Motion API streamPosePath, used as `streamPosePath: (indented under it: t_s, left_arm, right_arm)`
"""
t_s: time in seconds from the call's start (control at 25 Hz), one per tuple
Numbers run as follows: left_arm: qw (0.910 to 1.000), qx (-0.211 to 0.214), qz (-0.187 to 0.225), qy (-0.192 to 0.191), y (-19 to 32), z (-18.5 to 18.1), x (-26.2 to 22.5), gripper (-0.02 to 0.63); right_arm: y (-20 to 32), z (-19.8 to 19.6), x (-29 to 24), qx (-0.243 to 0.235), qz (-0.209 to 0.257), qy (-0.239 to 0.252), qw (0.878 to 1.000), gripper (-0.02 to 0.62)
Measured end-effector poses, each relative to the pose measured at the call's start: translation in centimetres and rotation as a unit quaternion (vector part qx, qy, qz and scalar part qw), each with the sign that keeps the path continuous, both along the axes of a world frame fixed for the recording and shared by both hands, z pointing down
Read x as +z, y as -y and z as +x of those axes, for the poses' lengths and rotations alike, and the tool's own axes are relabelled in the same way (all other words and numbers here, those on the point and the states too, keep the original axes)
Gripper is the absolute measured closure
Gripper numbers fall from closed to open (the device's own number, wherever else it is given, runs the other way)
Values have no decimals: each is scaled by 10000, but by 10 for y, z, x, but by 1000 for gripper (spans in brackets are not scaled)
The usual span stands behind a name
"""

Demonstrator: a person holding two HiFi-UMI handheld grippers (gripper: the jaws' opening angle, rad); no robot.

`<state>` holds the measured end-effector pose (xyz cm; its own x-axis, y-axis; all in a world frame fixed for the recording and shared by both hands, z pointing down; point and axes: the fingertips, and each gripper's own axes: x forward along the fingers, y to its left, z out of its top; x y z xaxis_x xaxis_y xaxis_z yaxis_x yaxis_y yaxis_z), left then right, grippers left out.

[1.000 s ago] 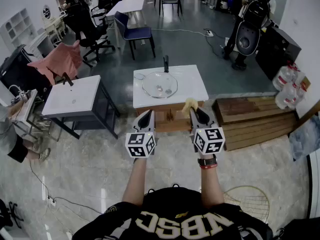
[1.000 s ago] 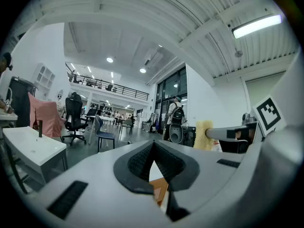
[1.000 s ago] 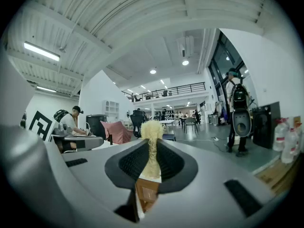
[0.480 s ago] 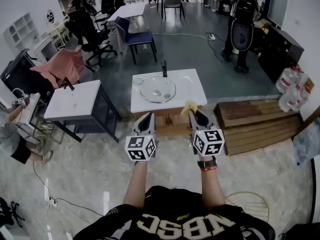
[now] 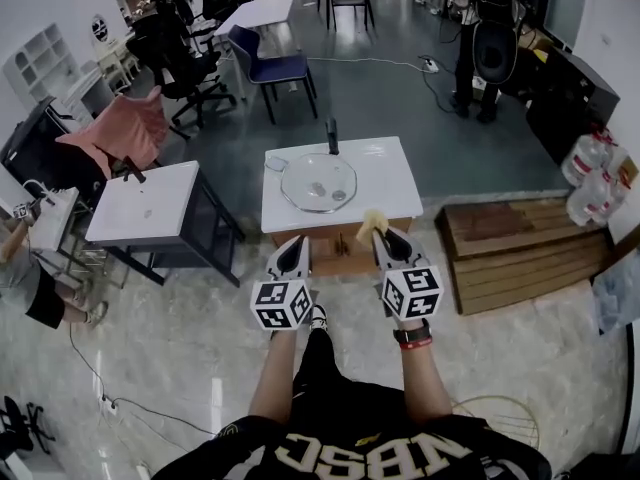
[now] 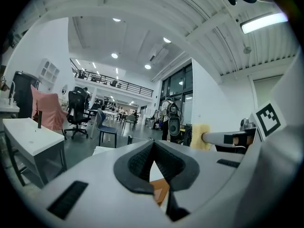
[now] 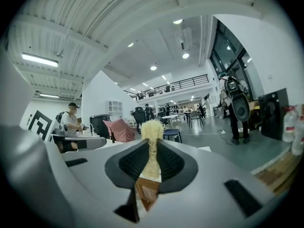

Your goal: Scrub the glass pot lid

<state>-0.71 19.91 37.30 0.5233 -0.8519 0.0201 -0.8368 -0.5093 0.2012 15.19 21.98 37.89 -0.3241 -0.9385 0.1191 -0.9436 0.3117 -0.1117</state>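
L tool: left gripper held out front, jaws together w/ nothing between them; judged kept free to steady the lid later.
R tool: right gripper clamped on a yellow sponge. The sponge pokes out past the jaw tips, so it (not the hard jaws) would meet the glass.
Task item: glass pot lid lies flat in the sink basin of the white counter, well ahead of both grippers, untouched.
Why there: prob. set in the basin so water and suds stay contained (faucet stands just behind it).
Basin contents: the lid; nothing else made out for sure, details too small.
Stage: approach. Scrubbing not begun, both grippers well short of the counter.
Next, as judged: close in, lower sponge onto the glass, L gripper to pin rim or knob.
Risk: smooth glass may slide or tip in the basin if scrubbed unheld.
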Motion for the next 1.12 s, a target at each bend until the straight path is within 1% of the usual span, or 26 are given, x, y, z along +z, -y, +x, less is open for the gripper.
streamPosePath:
  t_s: [0.2, 0.36, 0.52, 0.72, 0.8, 0.84, 0.88, 0.96, 1.04, 1.12]
  left_arm:
    - [9999, 93, 21, -83, 69, -6, 2, 592]
    - [9996, 120, 241, -112, 137, -12, -26, 592]
    - [9991, 64, 412, -120, 198, -32, -49, 592]
    - [9982, 243, 508, -226, 274, -36, -57, 592]
    - [9977, 275, 595, -185, 298, -38, -58, 592]
    - [9977, 286, 596, -141, 307, -39, -53, 592]
    - [9980, 296, 542, -117, 314, -41, -45, 592]
    - [9988, 336, 290, -203, 330, -42, -23, 592]
    - [9988, 391, 94, -295, 345, -42, -7, 592]
    - [9987, 409, 23, -311, 359, -43, 2, 592]
  right_arm:
    - [65, -14, 6, 16, -40, -52, 10000, 539]
    - [135, -24, -22, -35, 89, -135, 9999, 539]
    - [200, -50, -50, -101, 266, -336, 9990, 540]
    - [278, -75, -41, -223, 98, -409, 9989, 541]
    - [302, -84, -37, -205, 125, -473, 9986, 541]
    - [311, -87, -33, -190, 106, -420, 9989, 541]
    - [318, -89, -28, -170, 53, -334, 9993, 540]
    - [330, -88, -17, -116, -69, -266, 9996, 540]
    - [345, -83, -10, -59, -132, -375, 9992, 540]
    - [359, -75, -2, -3, -202, -467, 9987, 540]
